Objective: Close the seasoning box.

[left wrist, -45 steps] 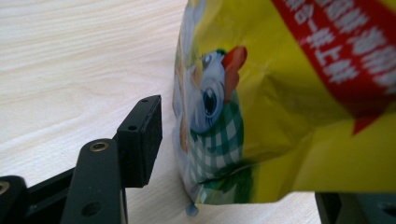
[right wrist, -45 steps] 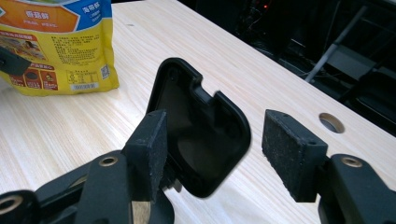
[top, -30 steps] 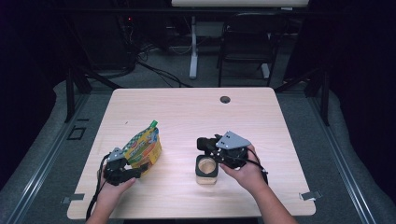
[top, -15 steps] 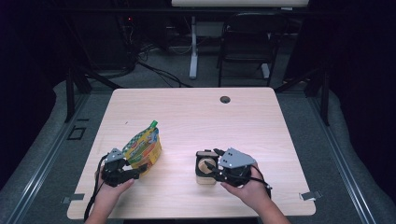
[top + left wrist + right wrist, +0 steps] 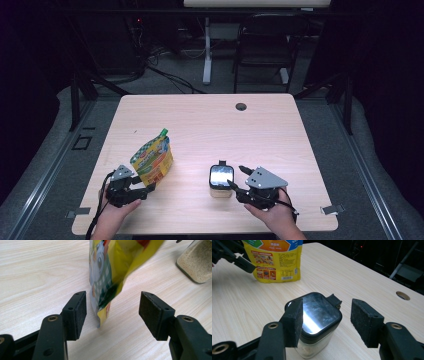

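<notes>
Hovering right next to the jar (image 5: 220, 181), the right tool (image 5: 236, 179) has its jaws spread wide, and they've just been opening up. In the right gripper view the jar (image 5: 317, 322) sits between the pads but the far pad (image 5: 365, 320) is clearly off it, so it's released, not gripped. The jar stands upright on the bench (image 5: 280, 140), black glossy lid on top, something pale and sandy inside.

Over on the other side, the left tool (image 5: 148, 187) is open too. In the left gripper view the bottom edge of the yellow pouch (image 5: 112, 272) hangs between its pads (image 5: 77, 312), touching neither as far as I can tell. The pouch (image 5: 152, 158) stands up on the near left part of the bench, well apart from the jar.
</notes>
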Demonstrator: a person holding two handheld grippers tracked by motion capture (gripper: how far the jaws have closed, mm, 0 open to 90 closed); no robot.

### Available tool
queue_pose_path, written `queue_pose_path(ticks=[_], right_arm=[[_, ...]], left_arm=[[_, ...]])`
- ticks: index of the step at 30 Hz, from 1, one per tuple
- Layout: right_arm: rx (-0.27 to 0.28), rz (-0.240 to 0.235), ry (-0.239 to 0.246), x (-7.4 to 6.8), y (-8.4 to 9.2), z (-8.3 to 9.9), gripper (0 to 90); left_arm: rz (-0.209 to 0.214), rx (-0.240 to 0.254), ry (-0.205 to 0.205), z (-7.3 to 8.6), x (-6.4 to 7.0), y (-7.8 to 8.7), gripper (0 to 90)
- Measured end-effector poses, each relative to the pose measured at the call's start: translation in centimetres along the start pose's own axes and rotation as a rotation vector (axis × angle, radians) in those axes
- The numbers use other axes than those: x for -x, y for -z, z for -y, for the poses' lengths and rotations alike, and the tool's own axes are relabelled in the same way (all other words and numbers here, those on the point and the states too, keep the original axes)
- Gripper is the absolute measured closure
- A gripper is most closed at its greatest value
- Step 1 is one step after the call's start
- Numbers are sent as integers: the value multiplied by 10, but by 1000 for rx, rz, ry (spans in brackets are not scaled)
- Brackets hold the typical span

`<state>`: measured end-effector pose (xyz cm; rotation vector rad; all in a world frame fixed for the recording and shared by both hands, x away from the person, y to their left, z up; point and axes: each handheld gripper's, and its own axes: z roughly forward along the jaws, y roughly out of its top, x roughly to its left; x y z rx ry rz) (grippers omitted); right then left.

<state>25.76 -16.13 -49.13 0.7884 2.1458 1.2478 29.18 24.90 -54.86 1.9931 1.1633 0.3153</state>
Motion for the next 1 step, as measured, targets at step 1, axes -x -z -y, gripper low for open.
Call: queue_pose_path(ticks=[1], right_arm=[[8,8,-19,1,0,4,430]], left_arm=[[7,5,-1,1,-1,1,397]])
